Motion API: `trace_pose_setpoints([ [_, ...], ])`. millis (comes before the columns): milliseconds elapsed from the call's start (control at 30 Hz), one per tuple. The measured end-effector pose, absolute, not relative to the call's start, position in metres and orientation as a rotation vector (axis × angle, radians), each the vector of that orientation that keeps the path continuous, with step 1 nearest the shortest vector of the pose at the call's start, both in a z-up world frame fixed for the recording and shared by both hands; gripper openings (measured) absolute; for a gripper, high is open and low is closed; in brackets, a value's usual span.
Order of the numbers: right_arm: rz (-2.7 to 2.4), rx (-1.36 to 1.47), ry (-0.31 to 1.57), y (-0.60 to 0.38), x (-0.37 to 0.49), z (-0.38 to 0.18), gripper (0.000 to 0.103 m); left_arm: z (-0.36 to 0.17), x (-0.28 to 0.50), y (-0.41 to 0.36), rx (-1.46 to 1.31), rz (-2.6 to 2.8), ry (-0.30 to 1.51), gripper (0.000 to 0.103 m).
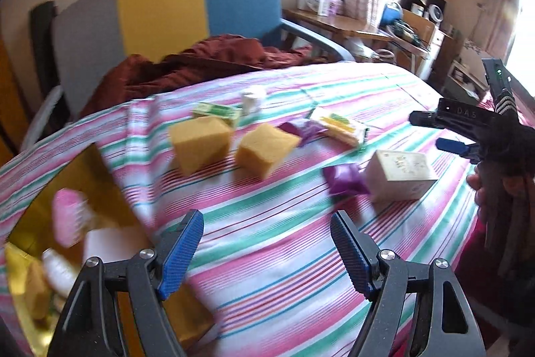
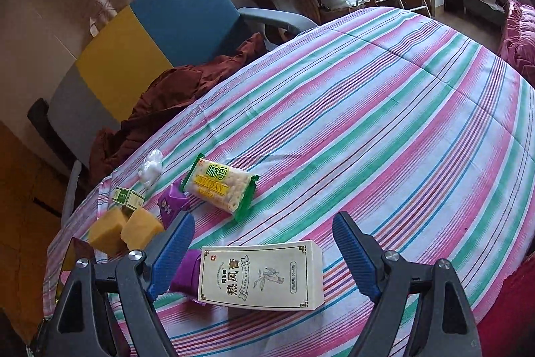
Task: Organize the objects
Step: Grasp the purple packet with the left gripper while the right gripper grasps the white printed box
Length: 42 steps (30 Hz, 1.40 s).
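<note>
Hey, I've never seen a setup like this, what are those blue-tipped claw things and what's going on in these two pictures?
They are hand-held grippers, one in each of a person's hands, each with a camera looking along its jaws. One picture is from the left gripper, the other from the right gripper. Both stand open and hold nothing. On the striped bedspread lie two yellow sponge blocks, purple packets, a cracker packet and a white box, which sits between the right jaws. A gold box already holds some items.

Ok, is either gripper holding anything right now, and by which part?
Nothing is held. The left gripper is open over the striped bedcover; the right gripper is open around the cream cardboard box, not touching it.
</note>
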State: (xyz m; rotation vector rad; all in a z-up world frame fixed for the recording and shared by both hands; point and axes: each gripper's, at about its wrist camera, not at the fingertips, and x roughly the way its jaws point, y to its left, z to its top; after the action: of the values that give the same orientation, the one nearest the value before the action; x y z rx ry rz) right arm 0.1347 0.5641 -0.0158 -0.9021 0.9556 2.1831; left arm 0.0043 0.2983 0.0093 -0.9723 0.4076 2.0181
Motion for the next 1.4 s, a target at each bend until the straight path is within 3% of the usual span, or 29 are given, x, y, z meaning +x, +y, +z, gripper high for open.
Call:
trace_pose_setpoints([
  [667,2.211,-0.934,1.023,0.567,0.129,-0.021,0.086,-0.060,-0.003,0.441,-1.095,1.784,0.581,0.074],
  [733,2.211,-0.938,1.020,0.567,0.129,-0.021,0.086,-0.064,-0.005,0.446,-1.106,1.774,0.581,0.061],
  [767,2.211,-0.939,1.019,0.567,0.129,-0.021,0.086,-0.068,-0.006,0.447,-1.118,1.753,0.583,0.041],
  [1100,2.202,-0.994,0.999,0.565,0.125,-0.023,0.086,-0.073,0.009,0.384,-1.121,1.786,0.506,0.038],
  [1200,2.251,-1.094,0.918,0.557,0.113,-0.021,0.086,-0.072,0.024,0.362,-1.088,1.796,0.529,0.038],
  [1400,2.457,-1.449,0.571,0.533,0.072,-0.010,0.089,-0.071,0.033,0.344,-1.087,1.791,0.513,0.038],
])
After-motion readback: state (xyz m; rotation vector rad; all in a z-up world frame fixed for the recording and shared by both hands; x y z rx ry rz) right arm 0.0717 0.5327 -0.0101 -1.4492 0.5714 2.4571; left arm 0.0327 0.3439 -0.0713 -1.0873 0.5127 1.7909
